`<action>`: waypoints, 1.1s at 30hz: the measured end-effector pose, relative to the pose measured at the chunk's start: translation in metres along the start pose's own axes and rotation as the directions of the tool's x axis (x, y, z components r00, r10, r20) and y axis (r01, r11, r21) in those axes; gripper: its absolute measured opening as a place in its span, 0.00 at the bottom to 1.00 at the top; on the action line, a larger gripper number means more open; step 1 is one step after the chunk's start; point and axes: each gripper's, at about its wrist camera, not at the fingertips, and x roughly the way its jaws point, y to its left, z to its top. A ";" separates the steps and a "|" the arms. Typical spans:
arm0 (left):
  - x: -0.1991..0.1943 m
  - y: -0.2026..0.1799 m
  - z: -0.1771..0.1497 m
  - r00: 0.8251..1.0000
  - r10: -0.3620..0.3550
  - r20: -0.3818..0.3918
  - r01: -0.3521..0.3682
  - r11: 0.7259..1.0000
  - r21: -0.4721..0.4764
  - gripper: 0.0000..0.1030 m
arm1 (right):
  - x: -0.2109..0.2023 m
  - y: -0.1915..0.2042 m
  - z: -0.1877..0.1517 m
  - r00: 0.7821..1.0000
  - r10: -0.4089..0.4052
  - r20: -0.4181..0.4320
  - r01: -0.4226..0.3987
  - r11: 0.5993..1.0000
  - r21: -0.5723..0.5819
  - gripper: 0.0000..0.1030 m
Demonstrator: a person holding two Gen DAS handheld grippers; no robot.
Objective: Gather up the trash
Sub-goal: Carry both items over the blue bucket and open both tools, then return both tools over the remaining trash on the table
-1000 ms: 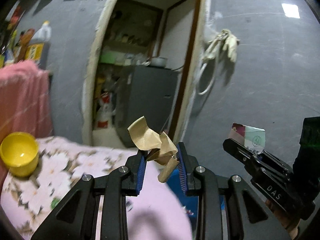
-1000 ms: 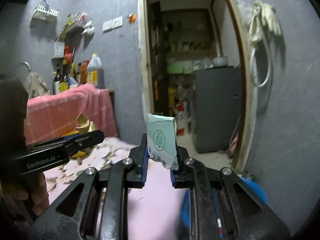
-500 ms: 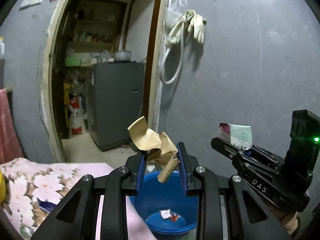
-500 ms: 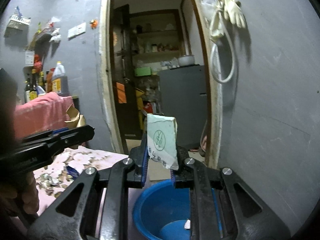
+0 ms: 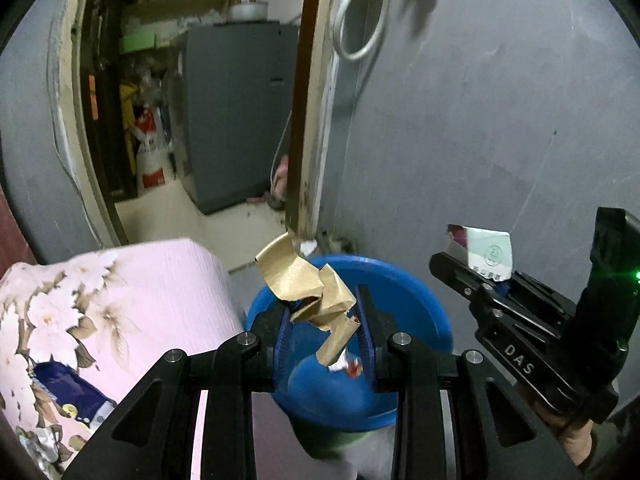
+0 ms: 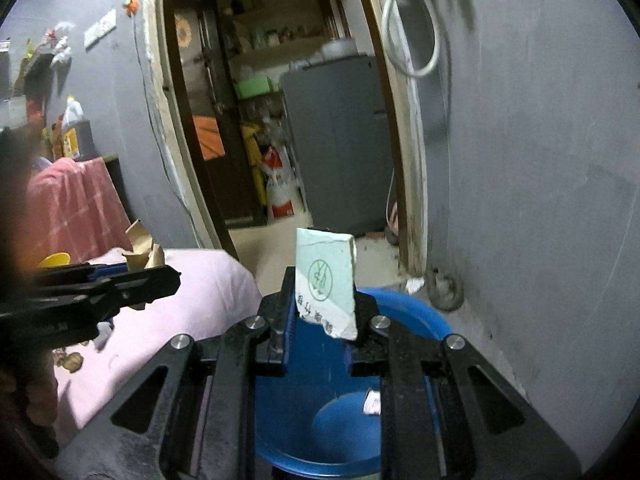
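Observation:
My left gripper is shut on a crumpled brown paper and holds it above a blue bucket on the floor. A small scrap lies in the bucket's bottom. My right gripper is shut on a pale green card with a round stamp, also above the bucket. In the left wrist view the right gripper shows at the right with the card. In the right wrist view the left gripper shows at the left with the brown paper.
A table with a pink floral cloth stands left of the bucket, with a blue packet on it. A grey wall rises behind the bucket. An open doorway shows a grey fridge. A hose hangs on the wall.
Both grippers have swung right from over the table and tilted down, so the blue bucket now lies right under them. Each still holds its piece of trash.

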 end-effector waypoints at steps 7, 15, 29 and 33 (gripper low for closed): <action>0.024 0.005 -0.015 0.998 0.020 -0.063 -0.020 1.000 -0.012 0.46 | 0.024 -0.004 -0.011 0.996 -0.007 -0.090 0.009 1.000 0.020 0.46; 0.022 0.016 -0.018 0.997 0.031 -0.065 -0.033 0.999 -0.035 0.46 | 0.024 -0.005 -0.012 0.996 -0.015 -0.085 0.019 0.999 0.040 0.51; -0.007 0.023 -0.012 0.999 0.030 -0.020 -0.031 0.998 -0.049 0.46 | 0.009 0.008 0.000 0.999 -0.014 -0.052 0.016 0.999 0.028 0.52; -0.027 0.029 -0.008 0.999 0.034 0.013 -0.033 0.997 -0.067 0.46 | -0.004 0.017 0.009 1.000 -0.008 -0.028 0.008 1.000 0.015 0.52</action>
